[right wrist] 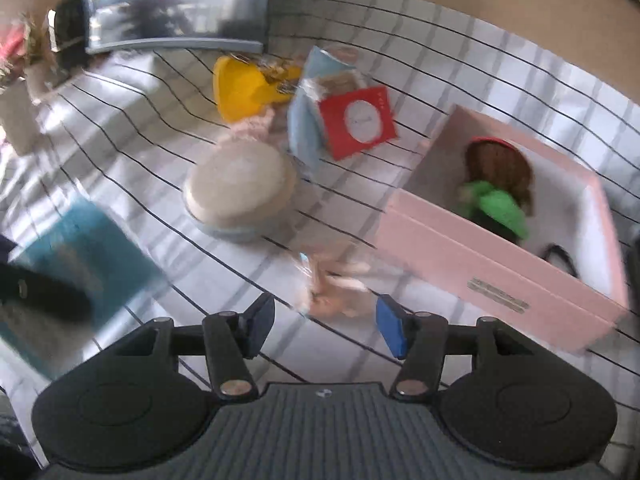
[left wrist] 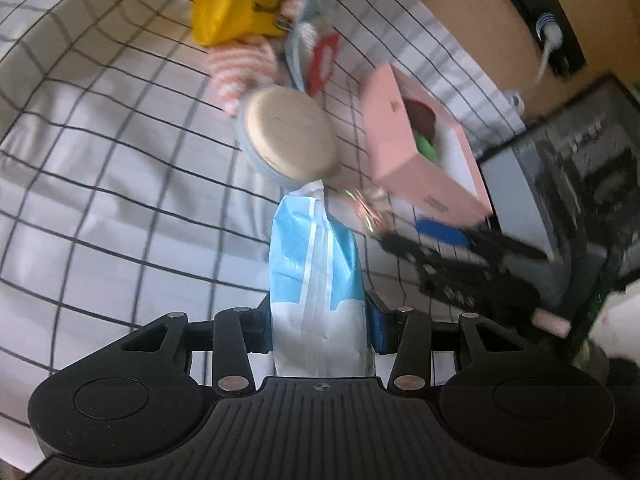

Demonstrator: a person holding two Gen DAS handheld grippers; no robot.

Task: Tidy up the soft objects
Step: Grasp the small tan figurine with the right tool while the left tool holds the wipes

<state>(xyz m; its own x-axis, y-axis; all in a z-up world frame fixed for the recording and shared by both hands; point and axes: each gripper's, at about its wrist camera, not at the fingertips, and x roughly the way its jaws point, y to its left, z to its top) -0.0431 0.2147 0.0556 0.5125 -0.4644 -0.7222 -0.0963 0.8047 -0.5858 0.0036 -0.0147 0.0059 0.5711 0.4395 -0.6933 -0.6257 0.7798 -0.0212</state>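
The left hand-held gripper (left wrist: 320, 320) clamps a blue-and-white pack (left wrist: 316, 264). The right hand-held gripper (right wrist: 326, 326) stands open, empty, over a blurred peach toy (right wrist: 336, 280). At two o'clock, a doll (right wrist: 500, 196) lies inside the pink box (right wrist: 480, 268).

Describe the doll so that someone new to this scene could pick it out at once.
Find the pink box on the checked cloth. The doll lies inside it. Its brown hair and green top set it apart; nothing else there is green.
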